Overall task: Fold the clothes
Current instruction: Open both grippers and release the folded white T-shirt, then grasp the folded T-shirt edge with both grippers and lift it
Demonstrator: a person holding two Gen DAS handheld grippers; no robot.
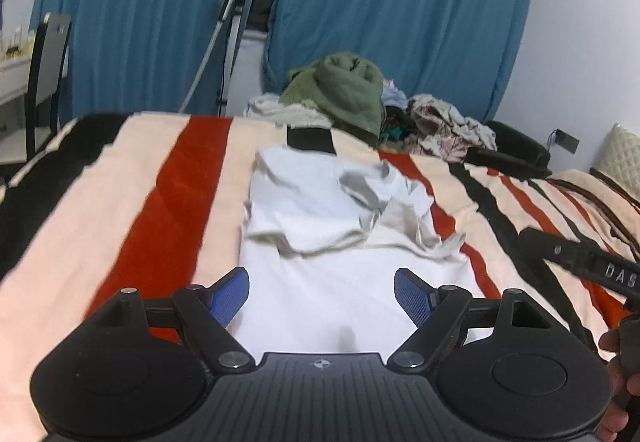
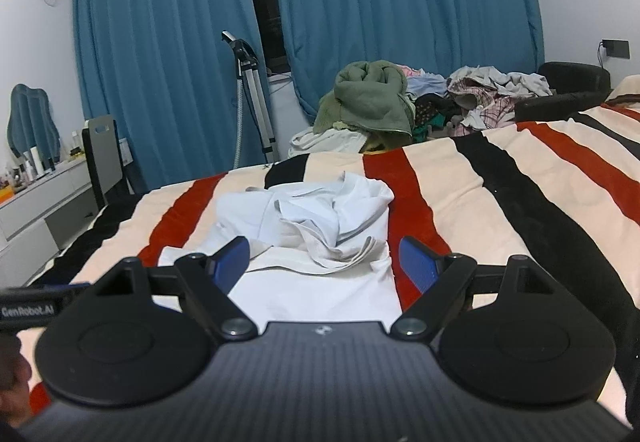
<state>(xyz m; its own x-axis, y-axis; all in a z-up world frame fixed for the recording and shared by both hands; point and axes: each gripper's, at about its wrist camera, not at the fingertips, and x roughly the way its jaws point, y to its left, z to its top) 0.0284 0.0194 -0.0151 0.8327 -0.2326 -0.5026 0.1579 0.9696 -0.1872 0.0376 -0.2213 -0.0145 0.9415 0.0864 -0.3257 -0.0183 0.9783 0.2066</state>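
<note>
Holding both tools above the near end of the bed, you had the left gripper (image 1: pixel 322 294) spread wide with nothing between its blue pads (image 1: pixel 228 296), and the right gripper (image 2: pixel 324 262) was just as wide apart and equally bare. Your white shirt (image 1: pixel 352 282) lay on the striped blanket (image 1: pixel 120 222), its near half fairly flat and smooth, its far half bunched up in creased folds with a grey-lined edge turned over on top. Neither tool touched the cloth; from each wrist camera the shirt showed through the gap between the fingers, a little beyond the tips. In the left wrist view the other tool poked in at the right edge, near the shirt's side. Beyond the shirt, at the far edge of the bed, you had a heap of unfolded clothes (image 2: pixel 472 98), with a green towel (image 2: pixel 372 98) piled highest. Blue curtains (image 2: pixel 168 54) hung behind the heap, a metal stand (image 2: pixel 250 98) stood in front of them, and a dark chair (image 2: pixel 102 158) sat by the white counter (image 2: pixel 44 194) on the left.
</note>
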